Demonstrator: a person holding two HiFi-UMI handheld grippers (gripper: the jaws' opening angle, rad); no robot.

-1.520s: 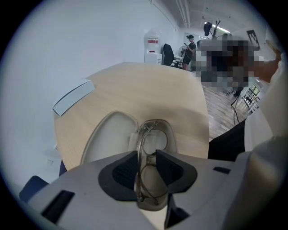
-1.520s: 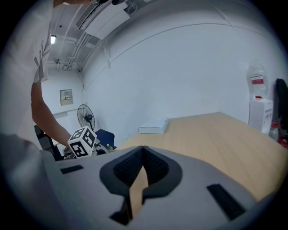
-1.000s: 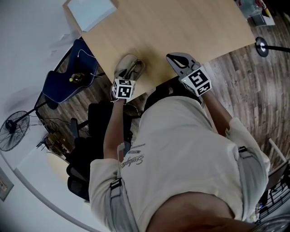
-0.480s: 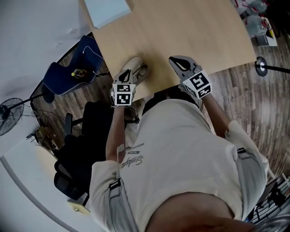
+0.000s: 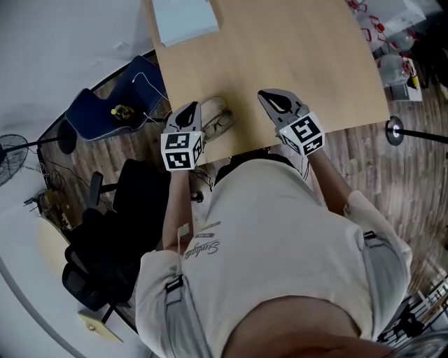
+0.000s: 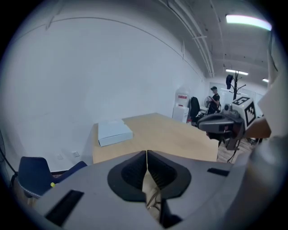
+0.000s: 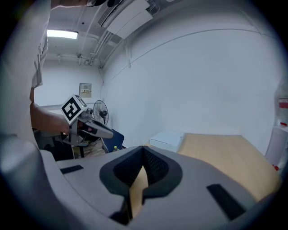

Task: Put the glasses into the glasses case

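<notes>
A beige glasses case [image 5: 212, 112] lies open near the front edge of the wooden table [image 5: 280, 49], and the glasses [image 5: 222, 124] rest in it. My left gripper [image 5: 190, 110] hangs above the case's left side with its jaws shut and nothing between the pads. In the left gripper view the jaws of the left gripper [image 6: 146, 155] meet, and a thin wire of the glasses [image 6: 153, 201] shows below them. To the right of the case, over the table edge, my right gripper [image 5: 271, 96] is apart from it. In its own view the right gripper [image 7: 143, 153] is shut and empty.
A white flat box [image 5: 183, 19] lies at the table's far left corner. A blue chair [image 5: 105, 115] and a black office chair [image 5: 133, 203] stand left of the table, a fan [image 5: 7, 150] further left. A person's torso fills the lower head view.
My left gripper has shut and lifted off the case, which now shows with the glasses in it. The right gripper has risen a little.
</notes>
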